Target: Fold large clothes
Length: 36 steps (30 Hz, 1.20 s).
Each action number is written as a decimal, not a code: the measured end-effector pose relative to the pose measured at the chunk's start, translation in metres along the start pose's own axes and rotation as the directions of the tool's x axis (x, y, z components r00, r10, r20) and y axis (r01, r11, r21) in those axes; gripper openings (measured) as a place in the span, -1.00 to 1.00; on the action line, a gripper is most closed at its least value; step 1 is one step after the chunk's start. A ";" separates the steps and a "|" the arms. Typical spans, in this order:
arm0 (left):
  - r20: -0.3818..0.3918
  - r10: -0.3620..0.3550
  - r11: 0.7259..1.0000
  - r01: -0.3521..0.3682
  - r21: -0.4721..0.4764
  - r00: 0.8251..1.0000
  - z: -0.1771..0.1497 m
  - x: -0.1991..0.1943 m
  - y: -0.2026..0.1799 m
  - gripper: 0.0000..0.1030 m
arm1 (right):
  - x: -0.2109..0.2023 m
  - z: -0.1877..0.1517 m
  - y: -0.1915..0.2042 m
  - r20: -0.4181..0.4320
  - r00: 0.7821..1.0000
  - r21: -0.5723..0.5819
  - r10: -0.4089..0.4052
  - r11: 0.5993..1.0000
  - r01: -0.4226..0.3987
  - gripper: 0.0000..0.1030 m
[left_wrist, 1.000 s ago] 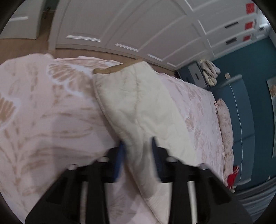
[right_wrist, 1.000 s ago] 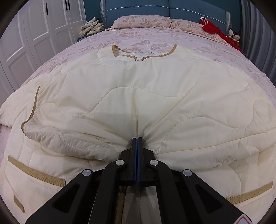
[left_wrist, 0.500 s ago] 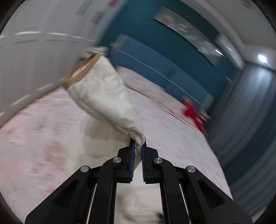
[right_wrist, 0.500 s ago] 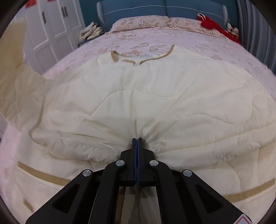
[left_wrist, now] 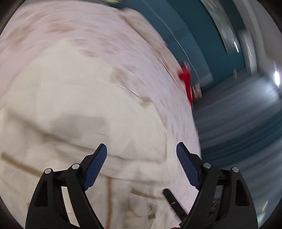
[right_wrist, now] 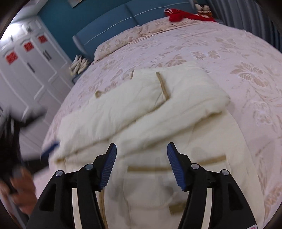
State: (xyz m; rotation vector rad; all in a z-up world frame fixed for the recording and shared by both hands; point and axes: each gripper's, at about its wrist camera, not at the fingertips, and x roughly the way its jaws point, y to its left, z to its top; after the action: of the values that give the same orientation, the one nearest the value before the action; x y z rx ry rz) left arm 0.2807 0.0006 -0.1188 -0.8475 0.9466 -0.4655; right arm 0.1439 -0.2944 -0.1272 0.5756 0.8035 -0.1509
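Observation:
A cream quilted jacket (right_wrist: 158, 112) with tan trim lies on the bed, both sleeves folded across its body. It is blurred in the left wrist view (left_wrist: 70, 114). My right gripper (right_wrist: 141, 153) is open and empty, just above the jacket's lower part. My left gripper (left_wrist: 141, 155) is open and empty above the jacket, and also shows as a dark blur at the left of the right wrist view (right_wrist: 31, 141).
The bed has a pink floral cover (right_wrist: 229, 58) and pillows (right_wrist: 126, 40) at a blue headboard (right_wrist: 141, 14). A red item (right_wrist: 183, 15) lies by the pillows. White wardrobe doors (right_wrist: 26, 70) stand left; grey curtains (left_wrist: 238, 123) hang on the far side.
Both grippers have let go of the jacket and opened. The left sleeve was carried over and now lies folded across the body. The left view swung fast and is blurred.

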 end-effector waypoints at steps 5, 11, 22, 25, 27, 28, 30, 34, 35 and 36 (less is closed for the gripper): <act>0.104 0.027 0.946 0.008 -0.323 0.994 0.034 -0.035 0.096 0.49 | 0.036 0.038 -0.010 0.020 1.000 0.101 -0.009 0.995 0.007 0.15; 0.164 -0.070 0.830 0.149 -0.537 0.984 0.040 -0.032 0.155 -0.07 | 0.086 0.061 -0.024 -0.045 0.999 0.277 0.018 0.961 -0.005 -0.21; 0.098 0.050 0.882 0.002 -0.472 0.994 0.040 -0.032 0.151 -0.79 | -0.027 0.119 0.021 0.208 0.962 0.061 0.176 0.979 -0.193 -0.94; 0.114 0.128 0.896 -0.065 -0.440 0.985 0.037 -0.031 0.139 -0.87 | -0.019 0.103 -0.002 0.152 0.987 0.034 0.055 0.998 -0.061 -0.94; 0.115 0.187 0.906 -0.126 -0.404 0.976 0.039 -0.032 0.133 -0.89 | 0.009 0.087 -0.021 0.074 0.997 0.037 -0.032 0.999 0.030 -0.95; 0.121 0.222 0.911 -0.162 -0.378 0.968 0.040 -0.033 0.129 -0.89 | 0.024 0.075 -0.027 0.030 0.996 0.024 -0.080 0.997 0.079 -0.95; 0.129 0.279 0.914 -0.222 -0.340 0.952 0.040 -0.036 0.128 -0.90 | 0.050 0.055 -0.033 -0.028 0.990 -0.017 -0.140 0.990 0.139 -0.95; 0.111 0.337 0.911 -0.293 -0.290 0.935 0.038 -0.037 0.138 -0.90 | 0.073 0.038 -0.031 -0.049 0.978 -0.078 -0.201 0.977 0.197 -0.96; 0.109 0.352 0.910 -0.313 -0.271 0.930 0.037 -0.035 0.137 -0.90 | 0.074 0.037 -0.034 -0.051 0.977 -0.082 -0.206 0.976 0.201 -0.97; 0.111 0.372 0.909 -0.338 -0.243 0.922 0.035 -0.033 0.136 -0.90 | 0.077 0.036 -0.035 -0.056 0.976 -0.086 -0.211 0.975 0.206 -0.97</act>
State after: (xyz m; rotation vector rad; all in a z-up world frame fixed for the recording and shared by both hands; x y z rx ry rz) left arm 0.2924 0.1194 -0.1995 -0.8720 0.9934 0.0235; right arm 0.2079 -0.3365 -0.1772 0.4214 0.9283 -0.2926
